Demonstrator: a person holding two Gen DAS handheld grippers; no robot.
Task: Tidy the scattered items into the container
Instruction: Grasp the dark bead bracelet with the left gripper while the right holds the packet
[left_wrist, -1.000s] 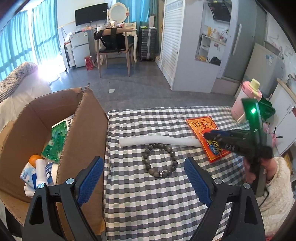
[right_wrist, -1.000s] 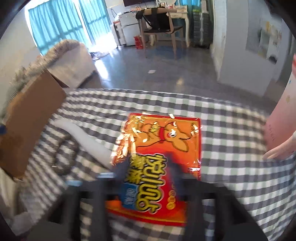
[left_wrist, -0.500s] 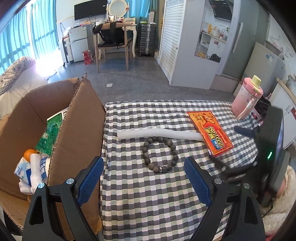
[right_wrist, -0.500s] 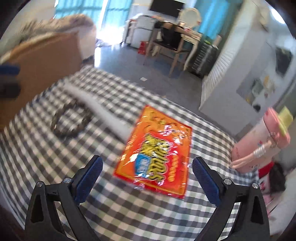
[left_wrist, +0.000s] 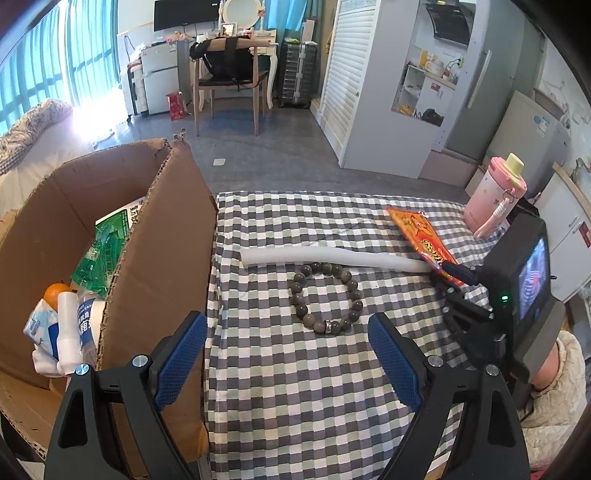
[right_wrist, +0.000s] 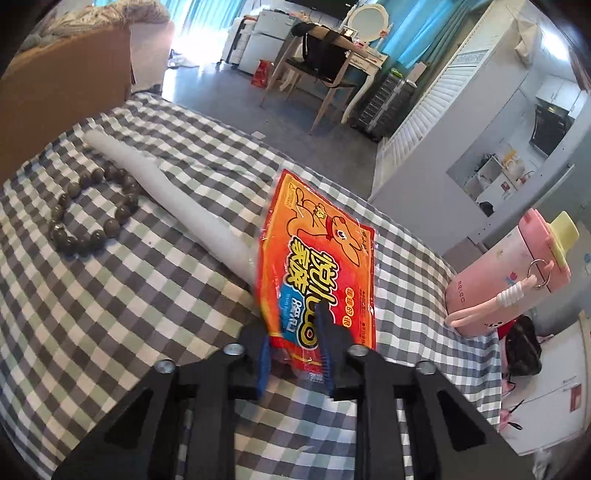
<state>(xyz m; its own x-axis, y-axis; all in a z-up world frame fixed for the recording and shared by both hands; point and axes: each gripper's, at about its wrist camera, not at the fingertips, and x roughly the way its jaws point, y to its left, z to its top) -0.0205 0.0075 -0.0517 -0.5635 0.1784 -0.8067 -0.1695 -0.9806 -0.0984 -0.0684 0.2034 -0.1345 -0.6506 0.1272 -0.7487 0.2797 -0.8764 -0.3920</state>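
Off to the right of the cardboard box (left_wrist: 155, 266), the right hand-held gripper (right_wrist: 295, 354) is clamped on the orange snack packet (right_wrist: 321, 258)'s near end, long axis pointing away; the left hand-held gripper (left_wrist: 288, 354) sits wide open nearer the box.
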